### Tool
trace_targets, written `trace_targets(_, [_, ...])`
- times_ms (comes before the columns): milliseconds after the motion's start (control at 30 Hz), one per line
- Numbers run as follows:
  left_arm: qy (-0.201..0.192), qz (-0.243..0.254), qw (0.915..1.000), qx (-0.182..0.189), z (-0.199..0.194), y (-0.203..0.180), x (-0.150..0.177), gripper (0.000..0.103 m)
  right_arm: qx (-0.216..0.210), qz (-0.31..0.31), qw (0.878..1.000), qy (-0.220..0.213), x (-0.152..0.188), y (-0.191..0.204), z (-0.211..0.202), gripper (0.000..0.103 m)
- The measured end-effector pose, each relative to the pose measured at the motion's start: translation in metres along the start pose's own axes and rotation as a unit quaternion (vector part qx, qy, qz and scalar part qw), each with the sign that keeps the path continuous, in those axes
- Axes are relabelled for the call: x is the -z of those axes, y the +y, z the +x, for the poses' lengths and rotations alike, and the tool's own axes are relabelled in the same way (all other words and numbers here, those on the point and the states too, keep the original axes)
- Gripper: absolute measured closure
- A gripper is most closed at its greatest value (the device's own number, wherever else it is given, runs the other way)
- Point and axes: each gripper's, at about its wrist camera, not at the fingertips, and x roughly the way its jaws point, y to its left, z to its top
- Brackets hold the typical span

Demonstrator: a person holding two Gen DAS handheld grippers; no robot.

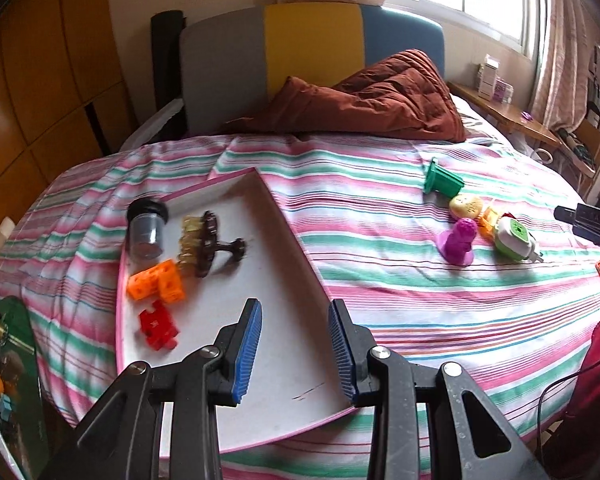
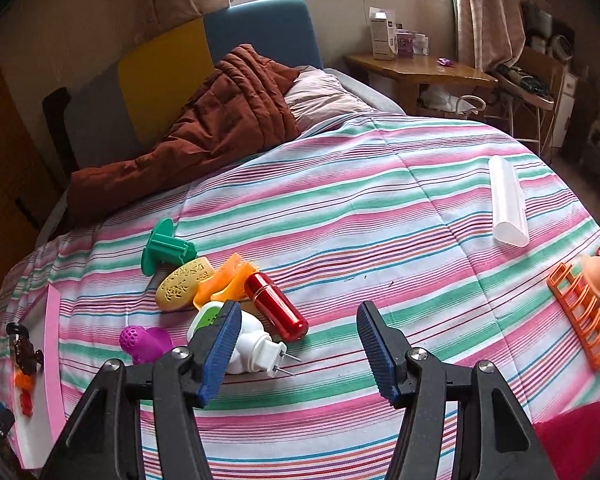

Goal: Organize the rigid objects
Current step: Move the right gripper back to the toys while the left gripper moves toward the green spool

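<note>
A white tray with a pink rim (image 1: 284, 216) lies on the striped bed. It holds a dark jar (image 1: 146, 228), a brown brush (image 1: 206, 246), orange blocks (image 1: 158, 280) and a red block (image 1: 158, 326). My left gripper (image 1: 296, 320) is open and empty above the tray's near part. My right gripper (image 2: 296, 330) is open and empty above the bed. Just left of it lie a white and green plug-in device (image 2: 244, 340), a red cylinder (image 2: 276, 306), a purple toy (image 2: 146, 342), a yellow oval (image 2: 184, 282), an orange piece (image 2: 226, 280) and a green stand (image 2: 166, 248).
A white tube (image 2: 508, 206) lies far right on the bed, an orange rack (image 2: 582, 314) at the right edge. A brown quilt (image 2: 204, 128) is bunched at the headboard. A wooden side table (image 2: 416, 68) stands beyond the bed. A wooden wardrobe (image 1: 40, 80) is at left.
</note>
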Motion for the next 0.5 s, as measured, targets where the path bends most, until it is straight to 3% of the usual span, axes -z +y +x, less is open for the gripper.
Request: trace_targets(500, [0.025,0.019,0.9989,0.035,0.019,-0.035,0.000,0.069,0.008,-0.004,1.000,-0.005,-0.002,0.001,-0.001,0.041])
